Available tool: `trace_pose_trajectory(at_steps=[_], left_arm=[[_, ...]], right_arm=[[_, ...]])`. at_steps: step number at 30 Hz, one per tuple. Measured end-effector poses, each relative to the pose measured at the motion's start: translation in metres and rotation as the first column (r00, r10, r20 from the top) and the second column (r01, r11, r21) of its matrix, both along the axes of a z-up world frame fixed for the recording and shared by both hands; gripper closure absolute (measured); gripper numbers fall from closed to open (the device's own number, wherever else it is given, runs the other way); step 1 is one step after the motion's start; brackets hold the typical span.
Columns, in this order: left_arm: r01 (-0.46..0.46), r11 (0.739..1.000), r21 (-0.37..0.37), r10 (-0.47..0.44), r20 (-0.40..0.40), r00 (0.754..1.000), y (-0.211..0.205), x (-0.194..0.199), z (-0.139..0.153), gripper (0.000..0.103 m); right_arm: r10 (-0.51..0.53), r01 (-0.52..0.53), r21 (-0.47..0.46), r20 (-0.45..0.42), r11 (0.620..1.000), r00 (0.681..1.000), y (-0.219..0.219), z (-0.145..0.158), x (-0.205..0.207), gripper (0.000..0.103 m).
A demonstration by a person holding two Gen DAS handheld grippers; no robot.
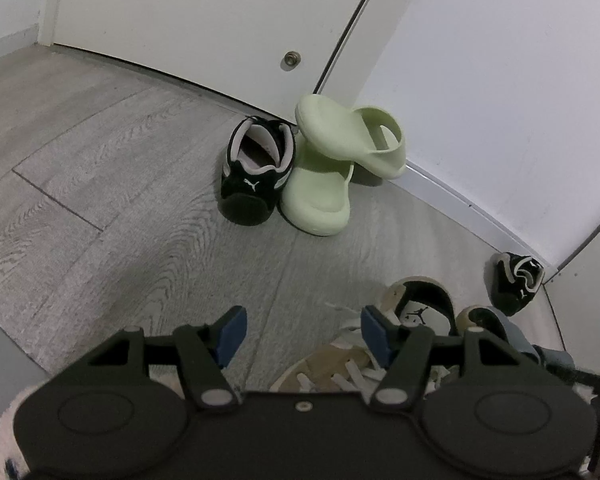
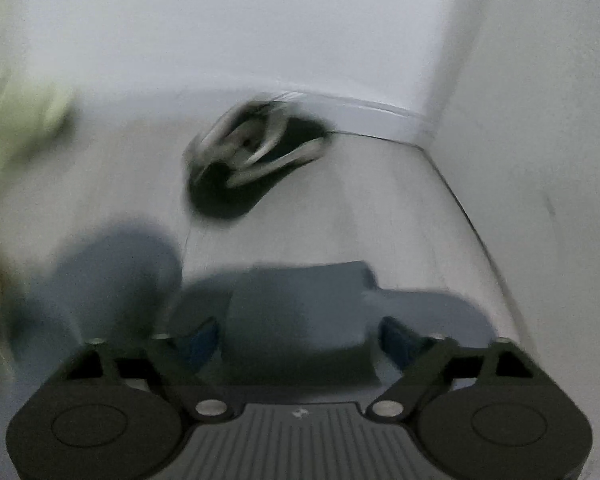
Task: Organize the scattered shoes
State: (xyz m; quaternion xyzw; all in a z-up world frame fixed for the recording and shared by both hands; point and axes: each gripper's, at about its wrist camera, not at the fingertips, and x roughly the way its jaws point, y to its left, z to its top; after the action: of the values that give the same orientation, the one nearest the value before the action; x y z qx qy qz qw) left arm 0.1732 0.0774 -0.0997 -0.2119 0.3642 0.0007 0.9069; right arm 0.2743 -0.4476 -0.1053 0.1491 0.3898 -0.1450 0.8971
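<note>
The left gripper (image 1: 302, 330) is hovering low over the grey wood floor (image 1: 100, 200) with its blue pads spread wide and nothing between them. Just beyond and under its right pad a tan sneaker (image 1: 422, 312) with white laces is lying on the floor. Farther ahead, by the white door (image 1: 204, 20), a black sneaker (image 1: 256, 172) is standing heel toward the camera, touching a green slide (image 1: 318, 196) just to its right. A second green slide (image 1: 352, 136) is leaning tilted on top of the first, against the wall (image 1: 500, 80). Another black sneaker (image 1: 516, 280) is sitting well to the right beside the baseboard.

The right-wrist view is heavily motion-blurred. The right gripper (image 2: 298, 340) is spread open around a blue-grey shoe (image 2: 300, 312) lying between its pads; whether the pads are touching it I cannot tell. The black sneaker (image 2: 252, 164) is lying ahead near the corner of the wall (image 2: 260, 20), and a green smear at the left edge is too blurred to name
</note>
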Motion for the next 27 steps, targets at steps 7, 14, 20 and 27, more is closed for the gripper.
trace_pose_trajectory(at_steps=[7, 14, 20, 27], left_arm=[[0.000, 1.000, 0.005, 0.000, -0.009, 1.000, -0.002, 0.001, 0.000, 0.038], [-0.006, 1.000, 0.016, 0.006, -0.011, 1.000, -0.003, 0.000, 0.000, 0.038], [-0.008, 1.000, 0.015, 0.008, -0.009, 1.000, -0.002, -0.001, 0.000, 0.038], [-0.007, 1.000, 0.008, 0.007, -0.008, 1.000, -0.002, -0.001, 0.000, 0.037]], right_arm=[[-0.099, 0.098, -0.010, -0.085, 0.995, 0.991, 0.000, -0.019, 0.012, 0.001], [0.066, -0.167, -0.364, -0.274, 0.916, 0.959, 0.053, -0.036, 0.020, 0.002], [-0.030, -0.117, -0.432, -0.317, 0.894, 0.948, 0.038, -0.031, 0.013, 0.002], [-0.241, 0.129, -0.343, -0.306, 0.930, 0.921, -0.001, -0.019, 0.001, 0.001]])
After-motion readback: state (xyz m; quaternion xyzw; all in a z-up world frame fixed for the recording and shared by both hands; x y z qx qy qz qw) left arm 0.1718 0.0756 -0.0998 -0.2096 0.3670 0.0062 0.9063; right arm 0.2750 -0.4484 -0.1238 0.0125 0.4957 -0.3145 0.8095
